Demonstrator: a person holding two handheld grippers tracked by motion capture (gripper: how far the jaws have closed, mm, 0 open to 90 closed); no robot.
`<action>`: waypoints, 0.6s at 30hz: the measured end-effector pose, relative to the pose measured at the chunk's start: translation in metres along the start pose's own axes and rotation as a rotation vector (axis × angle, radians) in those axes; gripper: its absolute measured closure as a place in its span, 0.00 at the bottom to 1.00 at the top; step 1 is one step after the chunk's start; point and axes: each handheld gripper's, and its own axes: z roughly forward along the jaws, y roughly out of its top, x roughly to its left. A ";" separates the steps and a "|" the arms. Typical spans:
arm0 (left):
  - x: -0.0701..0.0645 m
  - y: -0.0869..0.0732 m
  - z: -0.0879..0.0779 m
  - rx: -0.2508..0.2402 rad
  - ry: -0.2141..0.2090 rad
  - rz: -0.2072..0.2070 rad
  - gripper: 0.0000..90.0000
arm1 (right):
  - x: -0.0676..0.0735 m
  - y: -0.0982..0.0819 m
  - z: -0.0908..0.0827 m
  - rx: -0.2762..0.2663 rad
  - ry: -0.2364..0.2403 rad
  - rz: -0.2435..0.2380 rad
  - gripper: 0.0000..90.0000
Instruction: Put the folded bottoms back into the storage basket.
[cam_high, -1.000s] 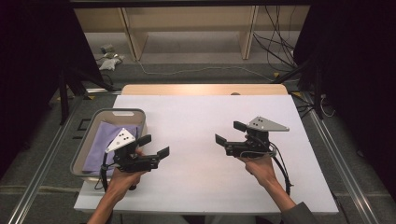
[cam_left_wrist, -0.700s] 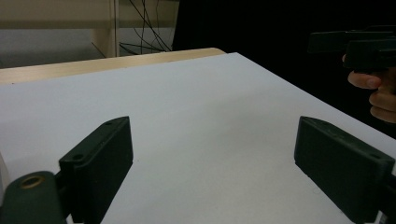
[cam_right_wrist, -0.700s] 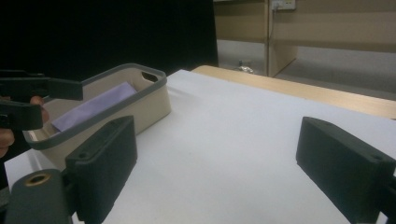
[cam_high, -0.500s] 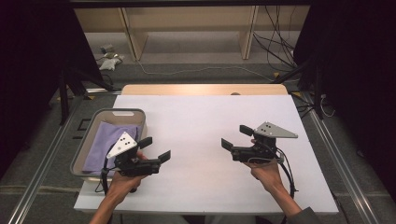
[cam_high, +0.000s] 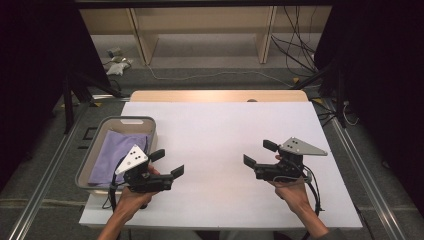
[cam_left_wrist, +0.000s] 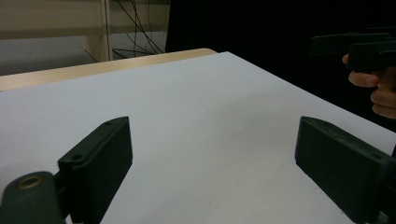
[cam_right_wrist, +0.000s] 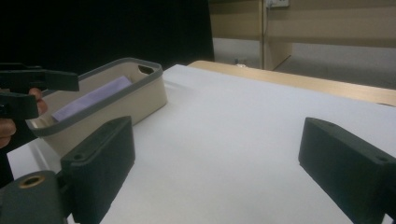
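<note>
Grippers held over the white tabletop (cam_high: 220, 140), both with jaws spread and empty.

Left gripper (cam_high: 167, 163) hovers near the tabletop's front-left corner, just beside the grey-rimmed basket (cam_high: 131, 120) (a purple cloth (cam_high: 116, 152) lies inside) at the left edge; right gripper (cam_high: 259, 154) hangs toward the front-right, well apart from the basket.

White-topped table (cam_high: 225, 135), wooden far edge, grey-rimmed basket (cam_high: 131, 120) at left holding purple cloth (cam_high: 120, 150)
</note>
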 end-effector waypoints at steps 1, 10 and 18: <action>0.000 -0.001 0.000 -0.001 0.000 -0.003 0.12 | 0.000 -0.001 -0.001 0.003 -0.001 0.002 0.12; -0.002 -0.005 -0.002 0.001 -0.006 0.012 0.11 | -0.002 -0.014 -0.014 0.001 -0.021 -0.005 0.11; -0.005 -0.009 -0.003 0.001 -0.008 0.029 0.10 | -0.001 -0.018 -0.024 -0.026 -0.031 -0.011 0.11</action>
